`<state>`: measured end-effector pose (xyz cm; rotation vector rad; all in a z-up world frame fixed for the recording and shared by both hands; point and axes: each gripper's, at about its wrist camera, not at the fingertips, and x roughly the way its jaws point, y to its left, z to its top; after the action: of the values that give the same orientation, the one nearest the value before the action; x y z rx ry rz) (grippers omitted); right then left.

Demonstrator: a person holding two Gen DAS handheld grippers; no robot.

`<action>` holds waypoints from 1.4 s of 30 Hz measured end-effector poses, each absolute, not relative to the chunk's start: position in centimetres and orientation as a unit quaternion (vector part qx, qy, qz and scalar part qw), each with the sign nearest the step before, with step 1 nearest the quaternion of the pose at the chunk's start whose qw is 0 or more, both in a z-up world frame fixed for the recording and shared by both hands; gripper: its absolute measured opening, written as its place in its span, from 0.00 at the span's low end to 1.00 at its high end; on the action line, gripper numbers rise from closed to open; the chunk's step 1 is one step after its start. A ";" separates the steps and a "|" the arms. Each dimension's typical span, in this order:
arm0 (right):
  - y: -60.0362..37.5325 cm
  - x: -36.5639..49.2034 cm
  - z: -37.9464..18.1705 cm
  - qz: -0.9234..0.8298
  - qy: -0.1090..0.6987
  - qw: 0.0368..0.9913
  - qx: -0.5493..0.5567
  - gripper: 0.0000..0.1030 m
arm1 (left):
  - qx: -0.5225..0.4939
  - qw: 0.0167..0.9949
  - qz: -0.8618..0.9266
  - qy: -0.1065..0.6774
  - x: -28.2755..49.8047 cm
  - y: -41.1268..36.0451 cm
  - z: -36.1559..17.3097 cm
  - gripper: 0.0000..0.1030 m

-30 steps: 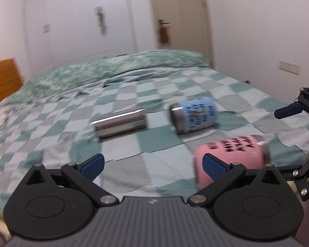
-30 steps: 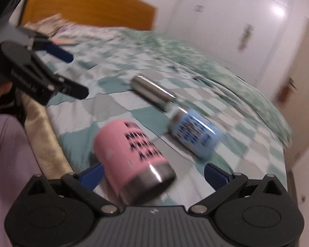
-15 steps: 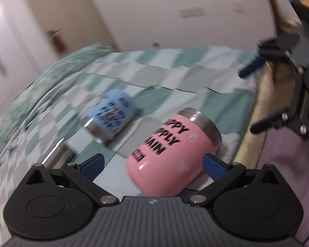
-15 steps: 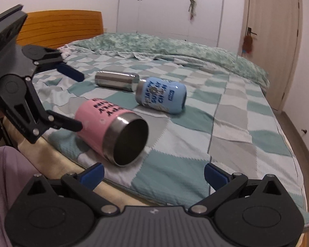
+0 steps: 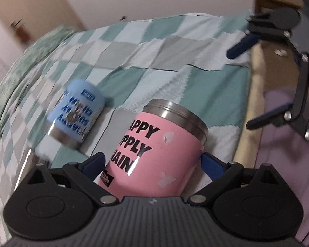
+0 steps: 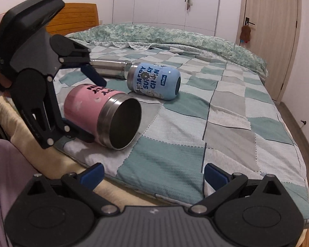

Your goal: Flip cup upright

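Note:
A pink cup (image 5: 154, 150) with black lettering and a steel rim lies on its side on the checkered bedspread, mouth facing the right gripper; it also shows in the right wrist view (image 6: 101, 113). My left gripper (image 5: 152, 164) is open with its jaws around the cup's body, one blue finger on each side; whether the pads touch it I cannot tell. In the right wrist view the left gripper (image 6: 86, 103) straddles the cup. My right gripper (image 6: 152, 174) is open and empty, held above the bed's near edge.
A blue cup (image 6: 154, 81) lies on its side behind the pink one, and a steel cup (image 6: 111, 68) lies beyond it. The bedspread (image 6: 226, 113) stretches right. A wooden headboard (image 6: 76, 18), wardrobe and door stand at the back.
My left gripper has moved forward so its open jaws now straddle the pink cup. The right gripper has stayed nearly still, backing off slightly.

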<state>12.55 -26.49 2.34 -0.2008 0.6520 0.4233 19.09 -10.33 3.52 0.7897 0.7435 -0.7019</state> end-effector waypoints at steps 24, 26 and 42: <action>-26.2 17.2 1.8 0.205 0.293 0.932 -0.064 1.00 | 0.041 0.835 0.008 0.549 19.4 -5.9 5.6 0.81; -26.1 17.3 1.7 0.209 0.292 0.931 -0.062 1.00 | 0.037 0.838 0.005 0.545 19.3 -5.9 5.9 0.81; -26.9 17.4 0.8 0.205 0.297 0.931 -0.054 1.00 | 0.037 0.853 -0.012 0.520 23.3 -5.6 6.4 0.96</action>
<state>17.37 -26.92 0.85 -0.1110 0.6084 0.4192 23.27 -5.55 6.39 0.0769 1.0952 -0.0262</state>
